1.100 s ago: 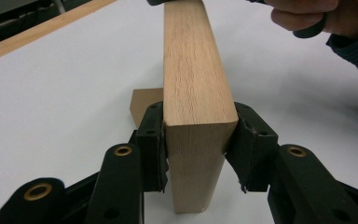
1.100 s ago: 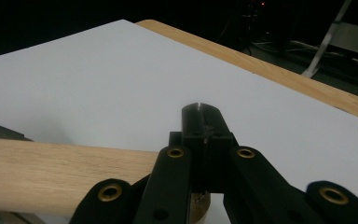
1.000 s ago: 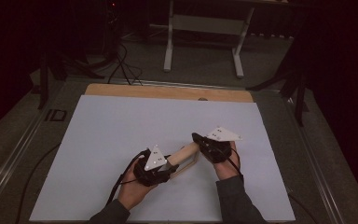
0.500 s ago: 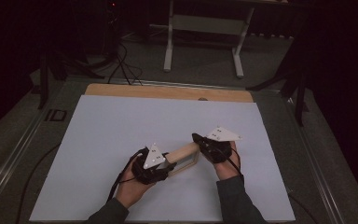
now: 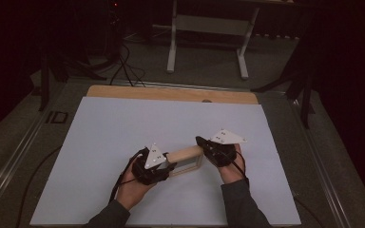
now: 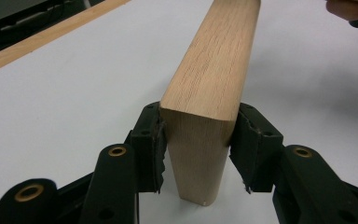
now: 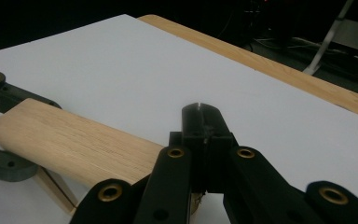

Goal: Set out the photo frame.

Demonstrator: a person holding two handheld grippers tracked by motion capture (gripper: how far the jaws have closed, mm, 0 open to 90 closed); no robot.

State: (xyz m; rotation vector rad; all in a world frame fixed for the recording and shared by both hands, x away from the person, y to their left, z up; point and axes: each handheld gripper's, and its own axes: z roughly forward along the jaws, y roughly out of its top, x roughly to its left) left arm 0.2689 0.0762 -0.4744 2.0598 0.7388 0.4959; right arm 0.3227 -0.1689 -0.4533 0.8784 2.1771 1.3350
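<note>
Two black two-jaw grippers flank one pale wooden stool-like frame with a rounded top board [image 5: 186,155], which sits on the white table sheet [image 5: 123,123] toward the near edge, slightly right of its middle. We hold our left gripper [image 6: 196,148] at the frame's left end, and in the left gripper view its jaws sit on either side of the board's end face, their pads [image 6: 154,140] lying against the wood near the top corners, so we pinch that end. Our right gripper [image 7: 200,122] rests at the frame's right end with its jaws pressed together, nothing visible between them; its closed tip lies over the board's end. A light wooden table edge [image 5: 171,93] borders the far side of the sheet
</note>
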